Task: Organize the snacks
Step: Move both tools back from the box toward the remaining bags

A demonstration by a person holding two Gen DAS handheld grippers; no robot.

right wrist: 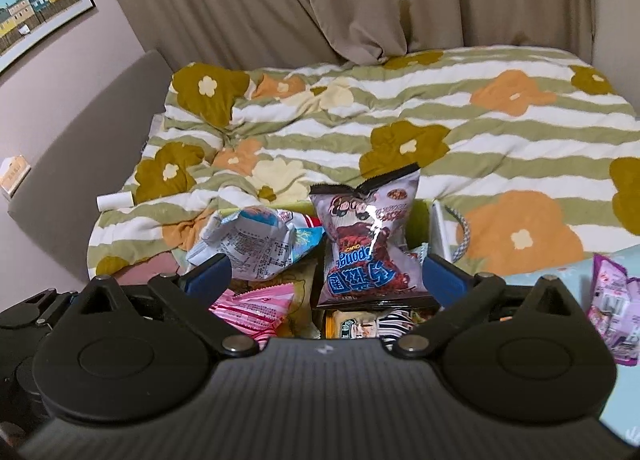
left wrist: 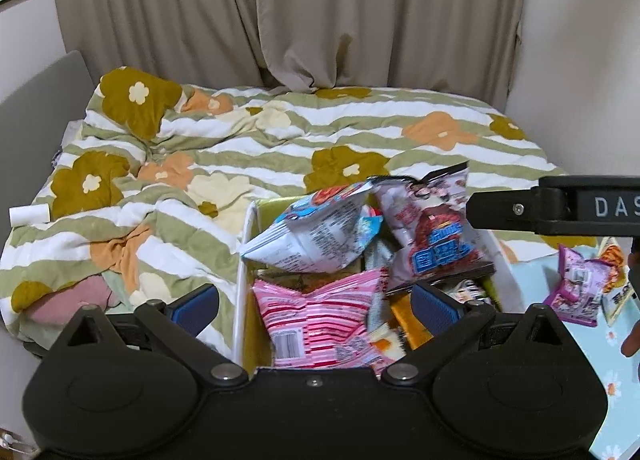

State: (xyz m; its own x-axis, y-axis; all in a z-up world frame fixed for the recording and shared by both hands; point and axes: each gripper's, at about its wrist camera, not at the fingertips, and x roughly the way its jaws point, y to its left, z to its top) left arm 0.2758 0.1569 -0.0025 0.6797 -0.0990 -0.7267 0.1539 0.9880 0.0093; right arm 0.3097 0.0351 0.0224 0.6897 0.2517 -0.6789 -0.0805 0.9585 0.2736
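Note:
A white box with a yellow-green lining (left wrist: 243, 260) sits on the bed and holds several snack bags. A pink striped bag (left wrist: 320, 320) lies at its front, a white and blue bag (left wrist: 312, 236) above it, and a lilac bag with a cartoon (left wrist: 432, 236) stands upside down on the right. My left gripper (left wrist: 316, 306) is open just above the pink bag, holding nothing. My right gripper (right wrist: 326, 280) is open over the box, with the lilac bag (right wrist: 372, 244) and the white and blue bag (right wrist: 256, 248) between its fingers, untouched. The right gripper's body (left wrist: 560, 205) shows in the left wrist view.
A flowered green-striped duvet (left wrist: 320, 139) covers the bed, with beige curtains (left wrist: 320, 11) behind. A purple snack bag (left wrist: 580, 288) and another bag lie on a light blue cloth (left wrist: 600, 360) at the right. A small white roll (left wrist: 30, 215) lies at the bed's left edge.

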